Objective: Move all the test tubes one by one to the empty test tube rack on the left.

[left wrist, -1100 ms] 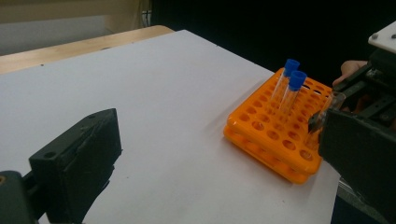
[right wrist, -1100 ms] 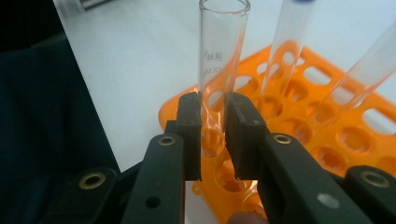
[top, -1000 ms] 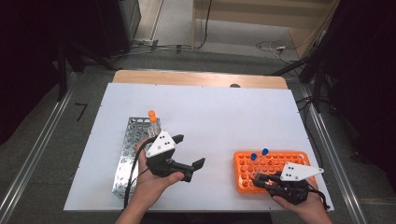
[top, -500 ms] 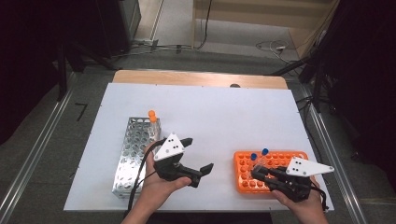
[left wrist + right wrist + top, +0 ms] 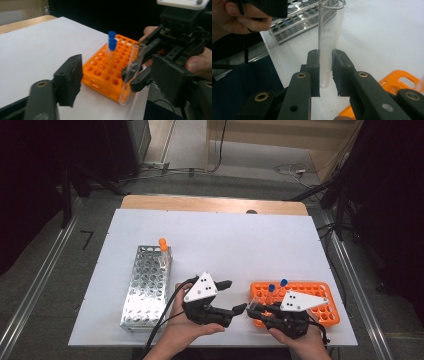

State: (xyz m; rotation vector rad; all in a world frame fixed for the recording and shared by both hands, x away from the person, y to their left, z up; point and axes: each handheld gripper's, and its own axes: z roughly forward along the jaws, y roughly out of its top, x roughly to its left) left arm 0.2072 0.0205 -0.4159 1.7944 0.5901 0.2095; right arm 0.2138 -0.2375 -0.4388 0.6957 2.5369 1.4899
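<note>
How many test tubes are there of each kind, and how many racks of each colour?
Blue-capped test tubes in the orange rack: 2
Orange-capped test tube in the metal rack: 1
Uncapped clear test tube, held in the right gripper: 1
Orange rack: 1
Metal rack: 1
Total: 4 tubes and 2 racks, 6 things.

Tongs (image 5: pixel 325 72) clamp an upright clear tube (image 5: pixel 329 37) above the white worktop (image 5: pixel 382 37); metal rack (image 5: pixel 297 20) behind.
</note>
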